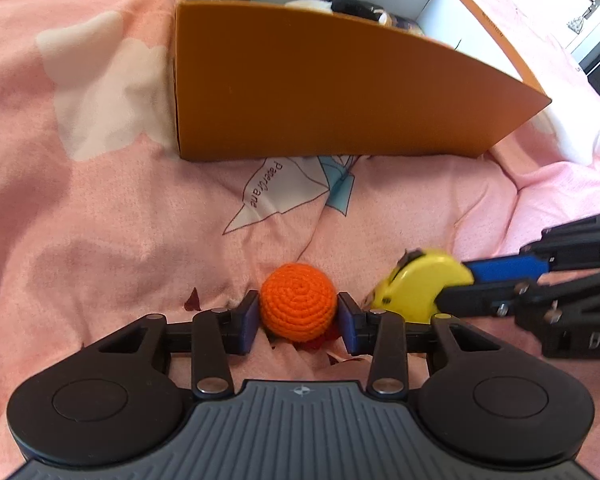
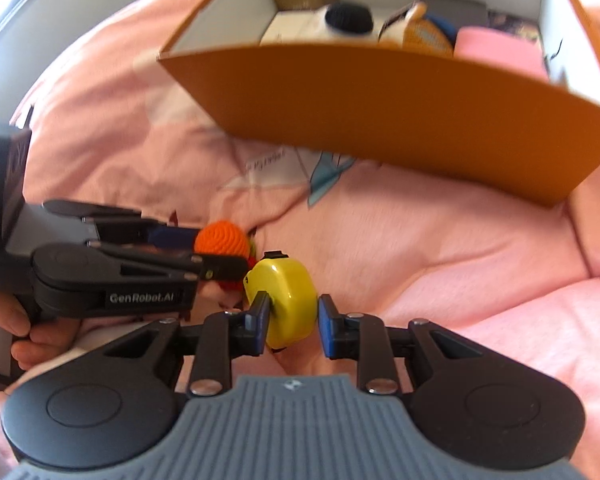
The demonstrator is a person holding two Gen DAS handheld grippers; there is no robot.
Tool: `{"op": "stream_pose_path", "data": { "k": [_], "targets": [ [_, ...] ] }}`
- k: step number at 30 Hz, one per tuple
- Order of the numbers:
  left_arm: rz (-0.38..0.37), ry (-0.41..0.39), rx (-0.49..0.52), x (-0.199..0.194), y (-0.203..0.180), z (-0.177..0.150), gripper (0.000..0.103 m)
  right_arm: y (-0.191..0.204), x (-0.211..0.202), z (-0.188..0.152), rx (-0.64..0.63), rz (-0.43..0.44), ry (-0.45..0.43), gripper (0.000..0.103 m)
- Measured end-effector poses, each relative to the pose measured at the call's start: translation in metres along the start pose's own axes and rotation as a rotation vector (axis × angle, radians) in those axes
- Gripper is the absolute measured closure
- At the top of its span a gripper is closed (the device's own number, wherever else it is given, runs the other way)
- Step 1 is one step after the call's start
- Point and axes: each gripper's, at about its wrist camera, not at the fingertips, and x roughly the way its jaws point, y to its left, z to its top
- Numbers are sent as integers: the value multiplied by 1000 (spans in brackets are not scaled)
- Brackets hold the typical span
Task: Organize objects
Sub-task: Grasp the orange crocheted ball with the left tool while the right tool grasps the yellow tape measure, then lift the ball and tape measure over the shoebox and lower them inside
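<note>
On the left, the left claw (image 1: pixel 298 320) has its blue pads against both sides of the round orange crocheted ball (image 1: pixel 298 300), which rests on the pink quilted bedspread (image 1: pixel 100 220). Just to its right, the right claw (image 2: pixel 292 322) grips the yellow plastic tape measure (image 2: pixel 284 300): its left pad presses the case, while the right pad looks barely apart from it in the blurred right wrist view, so the hold may be loose.

Both things seem bound for the open orange cardboard box (image 1: pixel 320 92) beyond them on the bed. To do this well, I would firm up each grip before lifting, raise both clear of the tall near wall, and let the hands go in one after the other so they do not collide.

Count: one ball, one tape measure, one box, two claws. The box already holds several items, too crowded to number.
</note>
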Motion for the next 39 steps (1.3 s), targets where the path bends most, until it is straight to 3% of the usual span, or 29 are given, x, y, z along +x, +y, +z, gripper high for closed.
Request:
{"op": "stream_pose_path", "data": {
  "k": [14,26,39],
  "targets": [
    [-69,-116,19,-40,-22,18,57,-1,-54,18,-24,-24,-121,76],
    [-68,-262,60,-90,-51,46,57,10,-115,35,-109,-75,-282,76],
    [-49,-355,108,-95,-67,91,57,-2,-135,74,-111,-118,-385,76]
  ]
}}
